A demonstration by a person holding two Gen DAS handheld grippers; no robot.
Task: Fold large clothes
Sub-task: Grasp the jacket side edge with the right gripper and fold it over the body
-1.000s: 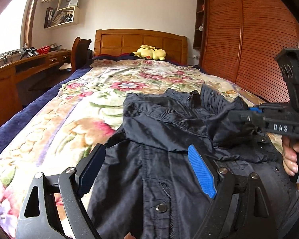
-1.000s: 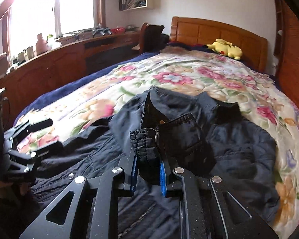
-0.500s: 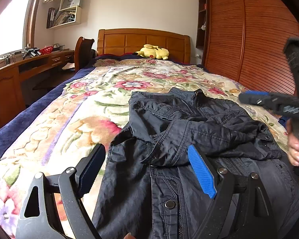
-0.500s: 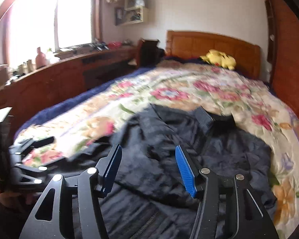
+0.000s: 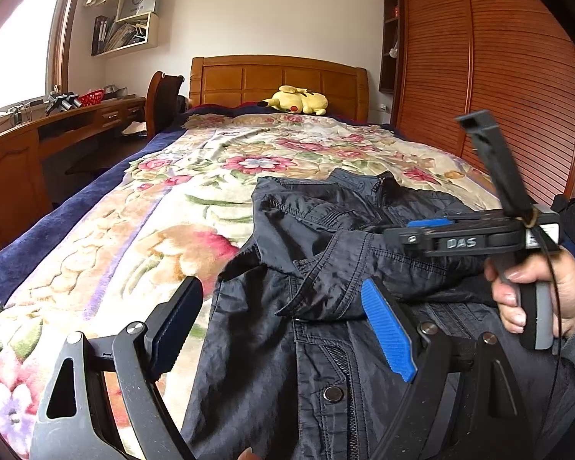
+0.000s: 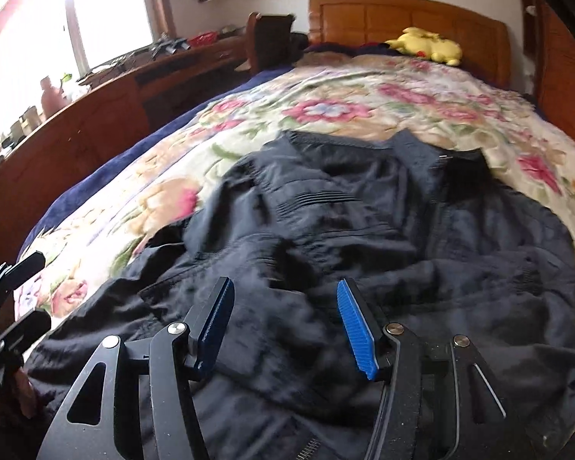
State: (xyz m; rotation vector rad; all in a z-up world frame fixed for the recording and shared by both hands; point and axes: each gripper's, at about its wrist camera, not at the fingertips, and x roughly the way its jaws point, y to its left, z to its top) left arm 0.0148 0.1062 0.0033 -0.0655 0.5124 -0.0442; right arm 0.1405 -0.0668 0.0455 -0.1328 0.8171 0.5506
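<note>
You've let go of the sleeve; it now lies across the chest of the dark jacket (image 5: 326,268) on the bed (image 5: 172,207). Both the left hand-held gripper (image 5: 283,326) and right hand-held gripper (image 6: 285,326) gape wide, holding nothing. Next, likely the other sleeve.

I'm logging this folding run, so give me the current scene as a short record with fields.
garment: dark jacket, lying on the bed, collar toward the headboard
fold state: one sleeve laid across the chest
surface: floral blanket
left gripper: open, over the jacket's lower front, holding nothing
right gripper: open, over the jacket, holding nothing
background: yellow plush by the headboard
</note>
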